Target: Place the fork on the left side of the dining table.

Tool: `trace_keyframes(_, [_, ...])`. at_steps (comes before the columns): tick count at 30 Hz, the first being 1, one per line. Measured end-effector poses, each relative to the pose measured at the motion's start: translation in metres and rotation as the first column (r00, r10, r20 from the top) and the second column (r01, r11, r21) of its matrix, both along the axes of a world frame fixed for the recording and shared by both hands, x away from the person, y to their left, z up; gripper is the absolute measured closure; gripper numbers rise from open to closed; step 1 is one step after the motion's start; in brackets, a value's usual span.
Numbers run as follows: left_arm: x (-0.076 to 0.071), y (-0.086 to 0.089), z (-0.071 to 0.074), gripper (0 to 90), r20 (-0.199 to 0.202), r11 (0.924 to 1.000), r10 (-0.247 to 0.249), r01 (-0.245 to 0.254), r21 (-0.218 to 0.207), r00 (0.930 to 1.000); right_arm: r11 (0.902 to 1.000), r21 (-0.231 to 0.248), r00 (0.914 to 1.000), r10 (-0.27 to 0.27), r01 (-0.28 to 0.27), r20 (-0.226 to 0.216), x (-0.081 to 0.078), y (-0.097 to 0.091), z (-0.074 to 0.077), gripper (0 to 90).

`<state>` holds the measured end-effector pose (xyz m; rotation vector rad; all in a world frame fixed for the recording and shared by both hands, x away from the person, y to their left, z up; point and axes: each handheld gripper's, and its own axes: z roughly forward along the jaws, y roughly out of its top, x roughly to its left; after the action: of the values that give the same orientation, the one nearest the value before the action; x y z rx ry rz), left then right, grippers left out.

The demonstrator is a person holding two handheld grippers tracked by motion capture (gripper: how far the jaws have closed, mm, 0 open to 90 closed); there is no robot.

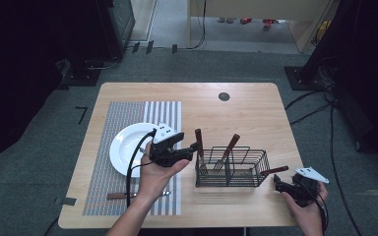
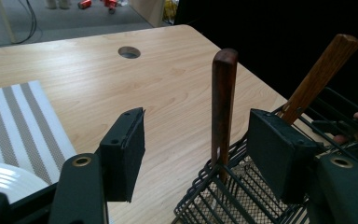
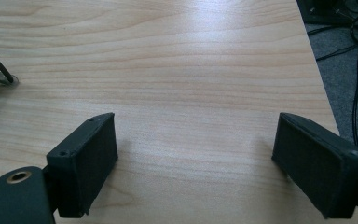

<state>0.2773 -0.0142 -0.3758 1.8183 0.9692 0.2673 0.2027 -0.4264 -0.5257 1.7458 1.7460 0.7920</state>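
Observation:
A black wire basket [image 1: 231,169] stands right of the table's middle with wooden-handled utensils in it. One handle [image 1: 198,137] stands upright at its left end, another [image 1: 232,144] leans in the middle, and a third [image 1: 274,170] pokes out to the right. My left gripper [image 1: 195,146] reaches in from the left at the upright handle. In the left gripper view that handle [image 2: 223,107] stands between the pads of my left gripper [image 2: 198,128], nearer the right pad, with a gap on each side. My right gripper [image 1: 277,181] rests open by the basket's right end, its jaws [image 3: 196,140] wide over bare wood.
A white plate [image 1: 128,147] sits on a striped placemat [image 1: 128,113] at the left, under my left hand. A wooden-handled utensil [image 1: 118,195] lies on the mat's front edge. A round cable hole [image 1: 224,96] is at the table's far side. A basket foot [image 3: 0,77] shows at left.

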Motion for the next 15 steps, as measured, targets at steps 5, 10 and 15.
trace_keyframes(5, [0.007,-0.007,0.001,45.4,-0.035,0.9992,-0.028,0.027,-0.028,0.999,1.0,0.0,1.0,0.001,-0.001,0.0,0.0,0.0,0.0,13.3])
trace_keyframes(10, [0.011,-0.013,0.004,51.7,-0.04,0.9992,-0.019,0.017,-0.035,0.999,1.0,-0.001,1.0,0.001,-0.001,0.0,0.0,0.0,0.0,13.3])
trace_keyframes(15, [0.011,-0.016,0.008,66.4,-0.009,0.9988,0.007,-0.008,-0.048,0.9999,1.0,-0.001,1.0,0.001,-0.001,0.0,0.0,0.0,0.0,13.3])
